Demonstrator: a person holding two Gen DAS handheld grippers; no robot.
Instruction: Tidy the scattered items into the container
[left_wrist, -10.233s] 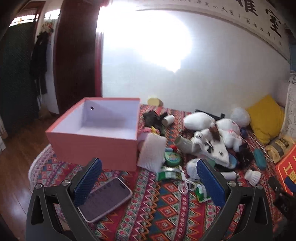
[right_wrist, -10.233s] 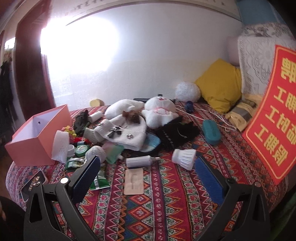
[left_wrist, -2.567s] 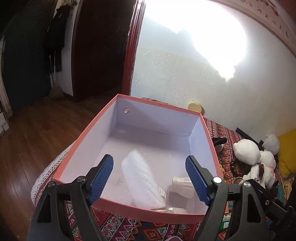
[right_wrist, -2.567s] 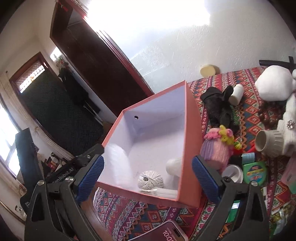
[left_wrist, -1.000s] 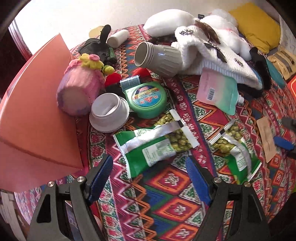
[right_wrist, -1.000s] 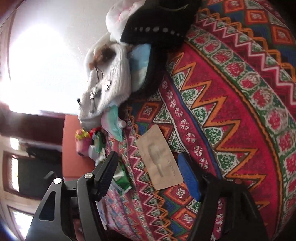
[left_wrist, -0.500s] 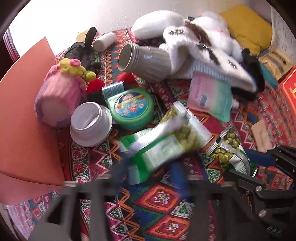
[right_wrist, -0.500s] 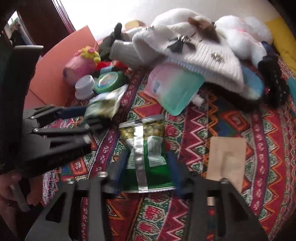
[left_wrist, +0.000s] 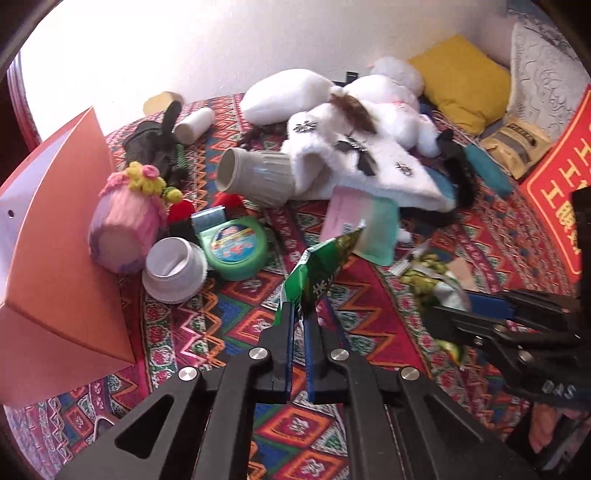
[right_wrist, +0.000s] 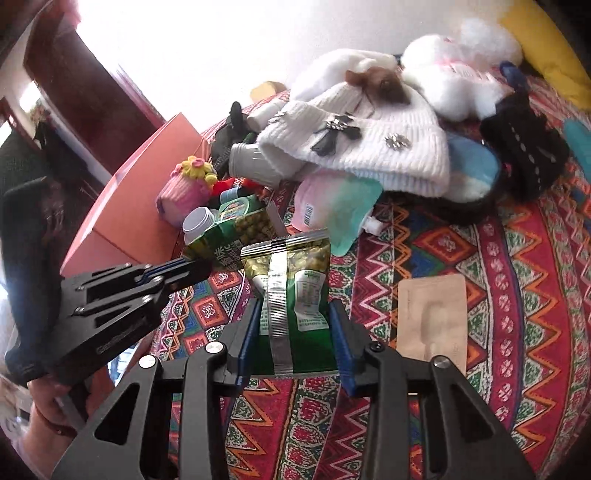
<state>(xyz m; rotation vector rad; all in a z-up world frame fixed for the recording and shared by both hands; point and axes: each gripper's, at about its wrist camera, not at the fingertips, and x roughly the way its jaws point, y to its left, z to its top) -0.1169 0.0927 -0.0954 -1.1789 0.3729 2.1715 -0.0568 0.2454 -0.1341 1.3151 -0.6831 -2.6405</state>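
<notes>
Two green pea snack packets are off the patterned bedspread. In the left wrist view my left gripper is shut on the edge of one packet, which stands up from its pads. The right wrist view shows my right gripper with its jaws closing on the sides of the second packet, which is lifted and slightly bowed between the pads. The salmon-pink box lies to the left of both grippers, its open top mostly out of view. The left gripper also shows at the left of the right wrist view.
Beside the box lie a pink knitted cup, a white lid, a green round tin and a grey ribbed cup. Behind them are a white knit hat and a pastel pouch. A beige sachet lies to the right.
The left gripper has shut on the first pea packet and lifted it off the cloth. The right gripper has rolled upright, come in over the second packet and narrowed onto it.
</notes>
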